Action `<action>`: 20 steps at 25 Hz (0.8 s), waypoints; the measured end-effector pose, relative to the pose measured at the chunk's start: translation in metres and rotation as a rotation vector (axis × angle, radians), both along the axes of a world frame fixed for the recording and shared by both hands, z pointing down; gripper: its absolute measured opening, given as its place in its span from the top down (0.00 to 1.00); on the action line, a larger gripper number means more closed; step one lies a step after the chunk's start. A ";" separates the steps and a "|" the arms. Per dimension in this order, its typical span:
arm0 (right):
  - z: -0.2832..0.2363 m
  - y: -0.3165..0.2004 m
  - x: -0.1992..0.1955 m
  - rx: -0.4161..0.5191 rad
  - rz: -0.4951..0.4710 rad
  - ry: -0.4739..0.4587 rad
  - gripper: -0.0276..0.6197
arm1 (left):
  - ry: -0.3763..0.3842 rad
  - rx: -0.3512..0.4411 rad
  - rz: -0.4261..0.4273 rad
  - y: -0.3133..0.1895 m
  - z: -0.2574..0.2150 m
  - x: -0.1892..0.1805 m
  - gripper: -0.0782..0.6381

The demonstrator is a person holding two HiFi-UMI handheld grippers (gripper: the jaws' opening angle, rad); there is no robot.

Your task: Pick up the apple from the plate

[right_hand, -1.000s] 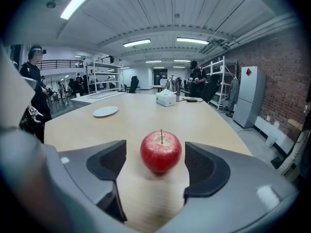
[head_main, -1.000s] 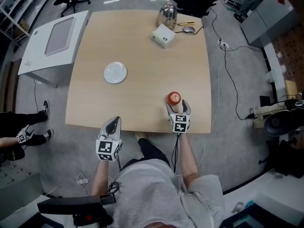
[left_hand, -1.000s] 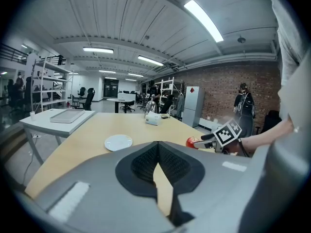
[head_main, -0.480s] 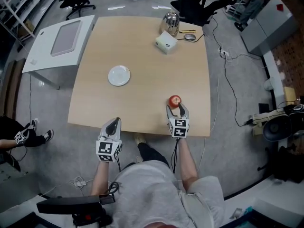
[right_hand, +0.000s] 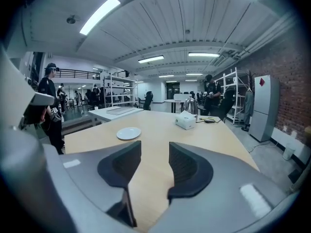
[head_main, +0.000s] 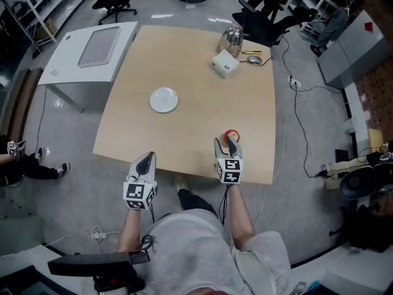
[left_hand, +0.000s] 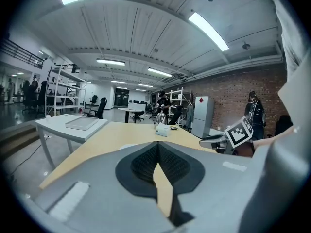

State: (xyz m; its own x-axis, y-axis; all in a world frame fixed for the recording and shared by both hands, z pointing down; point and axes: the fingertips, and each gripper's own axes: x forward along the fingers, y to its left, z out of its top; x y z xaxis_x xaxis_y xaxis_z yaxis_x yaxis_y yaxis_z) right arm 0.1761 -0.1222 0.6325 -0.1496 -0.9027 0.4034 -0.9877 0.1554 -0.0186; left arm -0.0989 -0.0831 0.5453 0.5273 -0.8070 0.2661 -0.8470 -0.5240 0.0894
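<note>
Red apple (head_main: 231,134) shows overhead only; right tool (right_hand: 154,152), closing, seemingly empty.

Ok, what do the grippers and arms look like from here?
Both the left gripper and right gripper are grey, with black ridged pads and a white cube of black square markers. A black cable trails from the right one. The person wears a grey short-sleeved T-shirt.

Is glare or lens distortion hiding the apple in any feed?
Head view: even light, no glare; apple clearly visible, table edges bowed. Right gripper view: strong fisheye, dark corners, bright ceiling lights, plate clear, apple outside the frame. Left gripper view: same fisheye, dark corners, overexposed ceiling lights.
</note>
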 end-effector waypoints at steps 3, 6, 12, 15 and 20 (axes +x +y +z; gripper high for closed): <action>-0.010 0.000 -0.013 0.022 -0.027 -0.011 0.71 | 0.003 0.010 -0.021 0.004 -0.004 -0.007 0.86; -0.022 -0.002 -0.027 0.046 -0.056 -0.021 0.74 | 0.006 0.019 -0.043 0.005 -0.007 -0.015 0.86; -0.039 -0.003 -0.055 0.077 -0.117 -0.055 0.77 | 0.013 0.042 -0.086 0.009 -0.016 -0.028 0.86; -0.046 -0.001 -0.068 0.089 -0.143 -0.075 0.79 | 0.014 0.055 -0.102 0.011 -0.021 -0.035 0.86; -0.060 0.002 -0.086 0.114 -0.174 -0.104 0.83 | 0.015 0.067 -0.131 0.016 -0.028 -0.045 0.86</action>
State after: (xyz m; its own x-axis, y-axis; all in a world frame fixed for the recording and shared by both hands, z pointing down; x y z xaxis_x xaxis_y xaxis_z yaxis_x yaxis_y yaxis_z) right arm 0.0901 -0.1201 0.5726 -0.3431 -0.8983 0.2746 -0.9393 0.3306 -0.0919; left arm -0.1438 -0.0674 0.5168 0.4200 -0.8846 0.2025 -0.9073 -0.4145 0.0711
